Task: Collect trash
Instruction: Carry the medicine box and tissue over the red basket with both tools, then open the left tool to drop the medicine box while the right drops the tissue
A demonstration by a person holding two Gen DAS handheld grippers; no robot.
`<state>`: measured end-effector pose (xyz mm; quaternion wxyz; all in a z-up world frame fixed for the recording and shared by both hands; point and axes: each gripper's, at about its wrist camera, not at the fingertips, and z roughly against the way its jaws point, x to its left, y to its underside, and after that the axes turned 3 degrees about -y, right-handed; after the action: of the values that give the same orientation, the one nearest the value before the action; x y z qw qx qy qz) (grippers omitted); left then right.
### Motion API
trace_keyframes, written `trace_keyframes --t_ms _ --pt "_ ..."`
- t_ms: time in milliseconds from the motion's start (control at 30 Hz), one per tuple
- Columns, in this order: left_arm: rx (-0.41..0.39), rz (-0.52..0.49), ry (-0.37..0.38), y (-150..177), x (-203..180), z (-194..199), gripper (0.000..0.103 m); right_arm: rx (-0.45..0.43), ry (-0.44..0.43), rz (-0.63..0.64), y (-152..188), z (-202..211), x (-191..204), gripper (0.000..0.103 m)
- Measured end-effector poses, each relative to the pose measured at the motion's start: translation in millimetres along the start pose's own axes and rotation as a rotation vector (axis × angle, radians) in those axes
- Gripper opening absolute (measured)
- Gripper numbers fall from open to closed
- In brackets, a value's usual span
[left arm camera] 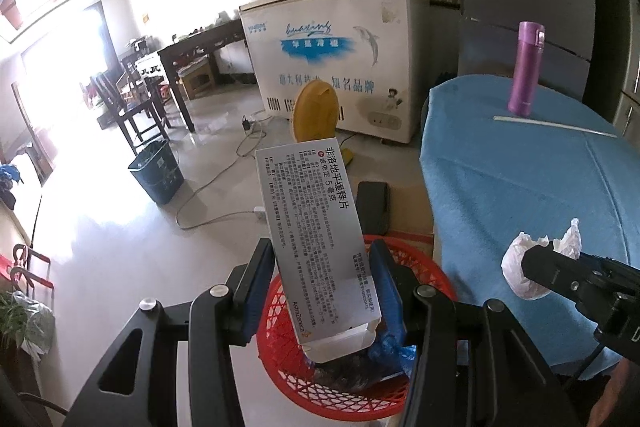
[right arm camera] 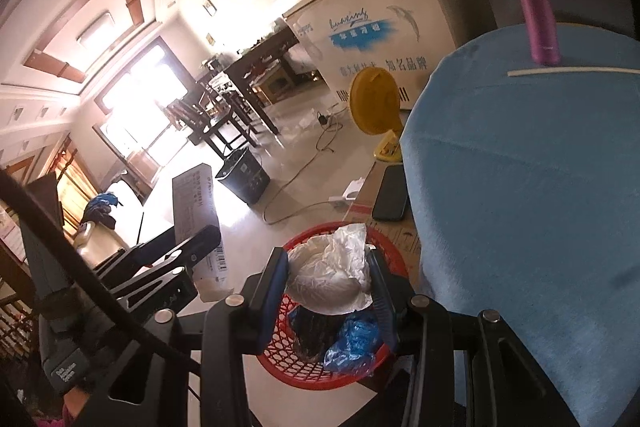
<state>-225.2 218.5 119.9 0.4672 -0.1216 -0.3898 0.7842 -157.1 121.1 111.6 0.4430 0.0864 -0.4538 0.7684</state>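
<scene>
My left gripper (left arm camera: 320, 287) is shut on a white medicine box (left arm camera: 316, 235) and holds it upright over a red mesh basket (left arm camera: 348, 383) on the floor. My right gripper (right arm camera: 330, 287) is shut on a crumpled white wrapper (right arm camera: 332, 271) and holds it above the same basket (right arm camera: 276, 351), which has blue plastic (right arm camera: 352, 343) and dark trash in it. The wrapper (left arm camera: 520, 267) and right gripper also show at the right of the left wrist view. The box (right arm camera: 200, 211) and left gripper show at the left of the right wrist view.
A table with a blue cloth (left arm camera: 532, 187) stands to the right, with a purple flask (left arm camera: 526, 67) and a white straw (left arm camera: 556, 125) on it. A cardboard box with a black phone (right arm camera: 390, 193) sits behind the basket. A yellow fan (left arm camera: 316, 115), a freezer (left arm camera: 340, 59), cables and a dark bin (left arm camera: 156, 173) are beyond.
</scene>
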Motion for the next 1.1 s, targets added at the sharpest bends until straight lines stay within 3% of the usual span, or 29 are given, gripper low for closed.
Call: trace_keyframes --t_ms 400,1100 --pt "0.065 -0.010 -0.001 17.0 3.1 -16.7 0.051 0.055 -0.007 -0.019 -1.1 -25.6 -4.9 0.043" --pt "0.091 -0.034 -0.010 25.9 2.1 -28.6 0.050 0.071 -0.010 -0.031 10.7 -35.0 -6.0 0.043"
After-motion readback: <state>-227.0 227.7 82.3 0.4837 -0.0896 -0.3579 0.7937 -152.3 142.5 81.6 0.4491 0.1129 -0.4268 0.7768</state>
